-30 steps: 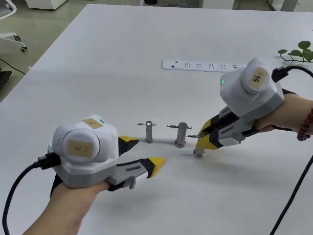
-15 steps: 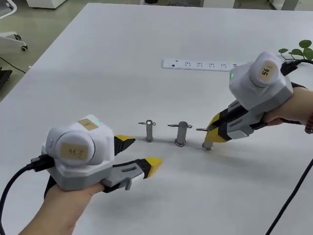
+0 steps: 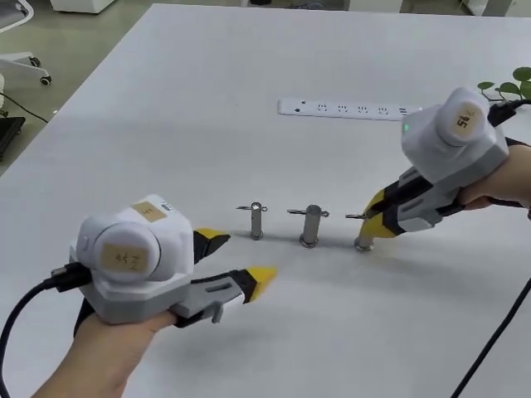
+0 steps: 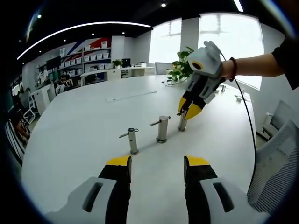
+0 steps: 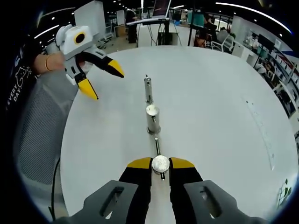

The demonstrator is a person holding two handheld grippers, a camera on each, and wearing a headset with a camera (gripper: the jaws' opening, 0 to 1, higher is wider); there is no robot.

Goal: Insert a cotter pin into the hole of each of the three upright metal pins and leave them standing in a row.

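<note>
Three upright metal pins stand in a row on the white table (image 3: 166, 124): the left pin (image 3: 256, 221), the middle pin (image 3: 310, 225) and the right pin (image 3: 363, 240). Each carries a cotter pin through its top. My right gripper (image 3: 373, 225) is shut on the right pin, whose round head (image 5: 160, 164) sits between the yellow jaws. Beyond it I see the middle pin (image 5: 153, 119) and the far pin (image 5: 148, 88). My left gripper (image 3: 236, 261) hangs open with nothing in it, short of the left pin (image 4: 133, 141). My left gripper (image 4: 156, 168) faces the whole row.
A white power strip (image 3: 344, 109) lies further back on the table. A green plant (image 3: 508, 85) stands at the right edge. A cable (image 3: 498, 332) trails from the right gripper across the near right. Office chairs and shelves stand beyond the table.
My right gripper has carried the third pin to the right and away from me, into line with the other two. The left gripper has stayed about where it was.
</note>
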